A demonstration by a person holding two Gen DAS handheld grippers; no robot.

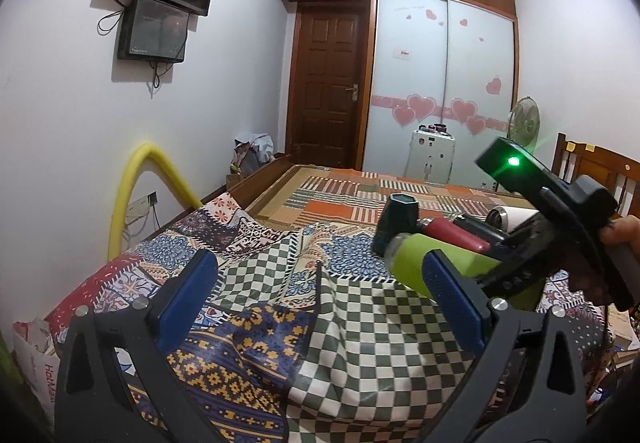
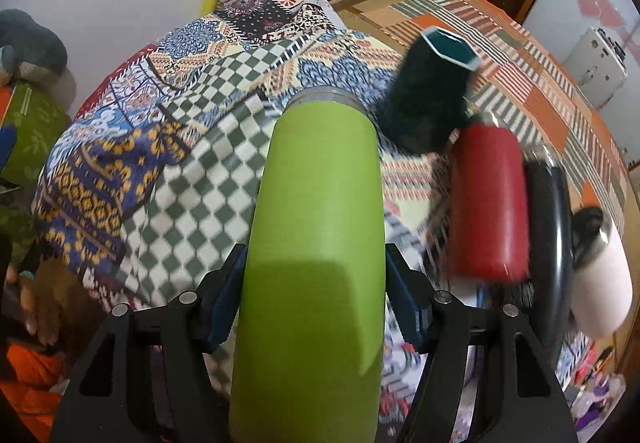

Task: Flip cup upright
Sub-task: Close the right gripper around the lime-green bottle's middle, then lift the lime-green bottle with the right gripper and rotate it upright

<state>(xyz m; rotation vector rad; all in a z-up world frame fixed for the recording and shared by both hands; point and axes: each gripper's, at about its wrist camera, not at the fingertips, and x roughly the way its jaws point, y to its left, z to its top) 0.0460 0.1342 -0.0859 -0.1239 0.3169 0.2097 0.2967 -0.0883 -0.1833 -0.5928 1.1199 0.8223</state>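
Right wrist view: the lime-green cup (image 2: 316, 227) is being clamped by the right gripper (image 2: 316, 307) across its lower body, both blue pads (image 2: 224, 307) pressed to its sides. Its long axis is being held along the fingers, with the threaded metal mouth pointing away from the camera toward the patchwork blanket (image 2: 160, 147), and the cup is seen above the blanket rather than lying on it. Just to its right, a dark teal cup (image 2: 432, 91) is being shown standing with its hexagonal opening up, and beside that a red cup (image 2: 486, 199), a black cup (image 2: 550, 231) and a white cup (image 2: 600, 283) are lying on their sides; motion blur is softening them. From the left wrist view, the same green cup (image 1: 412, 255) is being seen side-on, tilted with its mouth toward the left, partly hidden behind the left gripper's right pad (image 1: 452, 299). The left gripper (image 1: 320, 299) is being held with its fingers spread wide and nothing between them, above the checked cloth (image 1: 360, 343). Only this view is showing the right gripper (image 1: 540, 227) from outside, with a green light lit on it, and the wooden door (image 1: 326, 91) behind.
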